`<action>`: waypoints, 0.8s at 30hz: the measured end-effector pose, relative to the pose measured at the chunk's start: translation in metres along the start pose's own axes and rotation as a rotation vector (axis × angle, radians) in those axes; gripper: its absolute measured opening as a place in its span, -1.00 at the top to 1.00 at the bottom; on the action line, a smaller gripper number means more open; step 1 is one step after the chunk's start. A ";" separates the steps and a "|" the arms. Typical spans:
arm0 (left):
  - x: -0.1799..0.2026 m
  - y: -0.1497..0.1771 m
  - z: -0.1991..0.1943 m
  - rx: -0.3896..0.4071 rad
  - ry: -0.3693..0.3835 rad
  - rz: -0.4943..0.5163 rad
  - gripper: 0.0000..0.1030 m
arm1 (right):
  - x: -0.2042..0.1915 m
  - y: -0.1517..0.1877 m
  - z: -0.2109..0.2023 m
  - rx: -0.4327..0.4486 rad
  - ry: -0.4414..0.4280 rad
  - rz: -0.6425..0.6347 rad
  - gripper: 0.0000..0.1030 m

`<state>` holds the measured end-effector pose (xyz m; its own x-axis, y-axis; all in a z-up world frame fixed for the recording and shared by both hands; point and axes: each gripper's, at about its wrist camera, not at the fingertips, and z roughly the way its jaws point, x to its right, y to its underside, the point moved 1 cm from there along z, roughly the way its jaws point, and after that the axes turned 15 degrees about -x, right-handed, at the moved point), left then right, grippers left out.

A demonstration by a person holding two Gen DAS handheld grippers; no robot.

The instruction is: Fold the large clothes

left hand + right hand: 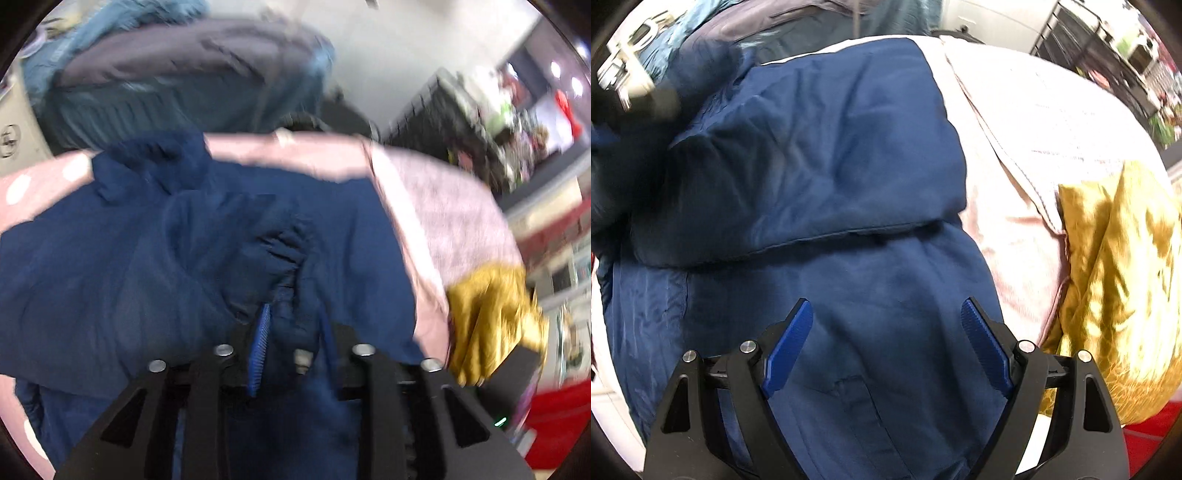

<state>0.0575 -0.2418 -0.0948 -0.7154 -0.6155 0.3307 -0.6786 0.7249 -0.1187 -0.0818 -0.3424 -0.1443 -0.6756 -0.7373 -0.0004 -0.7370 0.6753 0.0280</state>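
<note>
A large navy blue garment [820, 206] is spread over a pink cover [1015, 236] on what appears to be a bed. Whether the surface is a bed or a tabletop cannot be told for certain. In the right wrist view the garment's long axis runs from the near edge toward the far edge of the surface. One part of the garment is folded back over the rest, and the fold line [849, 234] runs crosswise, from the left side toward the right side. A small stitched patch, perhaps a pocket, is seen on the lower layer near the camera. The garment's right edge stops short of the surface's right side, where bare pink cover is left showing.

A yellow, shiny cloth [1115, 288] is bunched at the right edge of the surface, apart from the navy garment.

The right claw [886, 343] is pointed steeply down over the near part of the garment. Its blue pads [786, 350] are held wide apart, and nothing is clamped between them.

The left claw [291, 347] is seen in a blurred view. A bunched ridge of navy cloth is seen between its blue pads [260, 347], which are parted only a little. Whether the cloth is pressed by the pads cannot be told from the blur. In this view the garment [147, 258] is more crumpled, with gathered folds just ahead of the claw. Beyond the far edge, a pile of grey and teal clothes [177, 74] is seen.
</note>
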 end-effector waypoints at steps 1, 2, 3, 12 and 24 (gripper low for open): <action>-0.003 0.000 0.007 -0.034 0.012 0.000 -0.15 | 0.002 -0.001 0.001 -0.004 -0.009 0.011 -0.60; -0.006 0.001 0.011 -0.054 0.022 -0.009 -0.36 | 0.003 -0.002 0.000 -0.004 -0.012 0.016 -0.60; -0.010 0.004 0.012 -0.051 0.048 -0.026 -0.63 | 0.004 -0.003 0.000 -0.003 -0.013 0.019 -0.60; -0.055 0.040 -0.042 0.091 0.038 -0.055 -0.83 | -0.019 -0.026 -0.016 0.032 -0.045 -0.022 -0.59; -0.219 0.089 -0.087 0.218 -0.093 -0.493 -0.82 | -0.117 -0.079 -0.031 0.048 -0.233 -0.147 -0.60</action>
<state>0.1686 -0.0151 -0.0962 -0.3085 -0.8982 0.3132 -0.9491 0.2684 -0.1651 0.0565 -0.3098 -0.1156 -0.5432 -0.8071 -0.2311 -0.8241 0.5653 -0.0371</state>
